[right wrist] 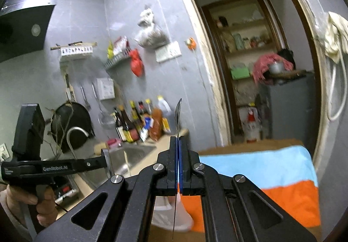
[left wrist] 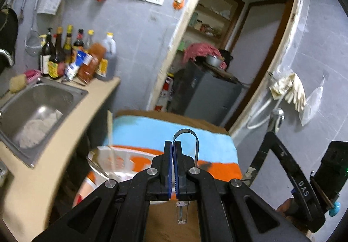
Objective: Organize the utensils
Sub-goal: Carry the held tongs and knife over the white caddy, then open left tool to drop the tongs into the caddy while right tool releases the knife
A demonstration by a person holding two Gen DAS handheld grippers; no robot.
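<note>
My left gripper [left wrist: 173,144] is shut on metal tongs [left wrist: 196,144], whose looped end sticks up past the fingertips and whose lower end hangs below the jaws. It is held over the blue and orange cloth [left wrist: 141,131] on the table. My right gripper [right wrist: 179,140] is shut on a thin metal spoon [right wrist: 178,116], seen edge-on, bowl up, handle hanging below the jaws. The left gripper shows in the right wrist view [right wrist: 104,160], holding the tongs to the left. The right gripper body shows in the left wrist view at the right edge [left wrist: 289,168].
A steel bowl [left wrist: 97,155] sits on the cloth below my left gripper. A steel sink [left wrist: 37,107] and sauce bottles [left wrist: 65,53] are on the counter at left. A doorway [left wrist: 228,57] with a grey cabinet is ahead. Rubber gloves [left wrist: 291,90] hang at right.
</note>
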